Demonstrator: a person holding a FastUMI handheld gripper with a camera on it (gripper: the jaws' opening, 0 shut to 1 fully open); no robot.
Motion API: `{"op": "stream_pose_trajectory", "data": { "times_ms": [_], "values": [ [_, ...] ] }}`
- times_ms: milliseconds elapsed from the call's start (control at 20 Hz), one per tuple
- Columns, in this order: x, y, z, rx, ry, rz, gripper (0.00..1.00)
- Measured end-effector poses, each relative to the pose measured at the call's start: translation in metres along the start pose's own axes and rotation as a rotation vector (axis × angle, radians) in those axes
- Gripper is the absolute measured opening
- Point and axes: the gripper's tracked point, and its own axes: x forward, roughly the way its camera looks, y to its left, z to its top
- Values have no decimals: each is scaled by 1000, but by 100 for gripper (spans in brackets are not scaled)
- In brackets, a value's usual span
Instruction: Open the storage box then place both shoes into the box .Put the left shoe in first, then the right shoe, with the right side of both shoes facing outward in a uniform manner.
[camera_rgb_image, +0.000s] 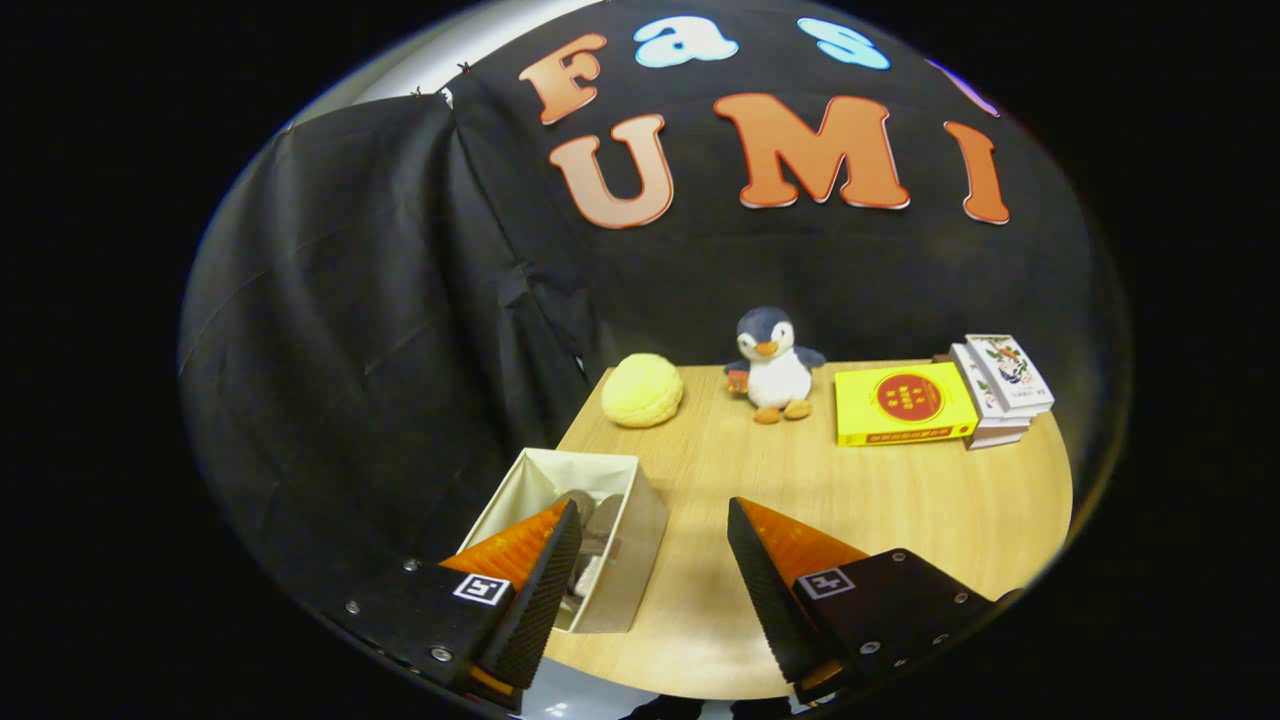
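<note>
Storage box (640, 520) holding shoes (592, 535) beside left finger, jaws spread, empty

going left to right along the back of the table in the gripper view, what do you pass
yellow round cushion → penguin plush → yellow book → stack of books. Nearer, the open storage box sits behind the left finger of the tongs, which are open and hold nothing.
</note>
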Motion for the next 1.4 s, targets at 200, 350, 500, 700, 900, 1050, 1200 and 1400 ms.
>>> {"op": "stream_pose_trajectory", "data": {
  "times_ms": [200, 350, 500, 700, 900, 1050, 1200, 1400],
  "values": [
    [-32, -63, 28, -68, -140, -56, 96],
    [-57, -116, 41, -69, -217, -126, 98],
    [-85, -158, 64, -35, -319, -177, 98],
    [-131, -205, 105, -39, -497, -255, 98],
    [-169, -230, 134, -77, -633, -310, 97],
    [-191, -240, 149, -112, -688, -341, 97],
    [-200, -239, 156, -137, -722, -346, 97],
    [-202, -241, 158, -151, -726, -370, 97]
  ]
}}
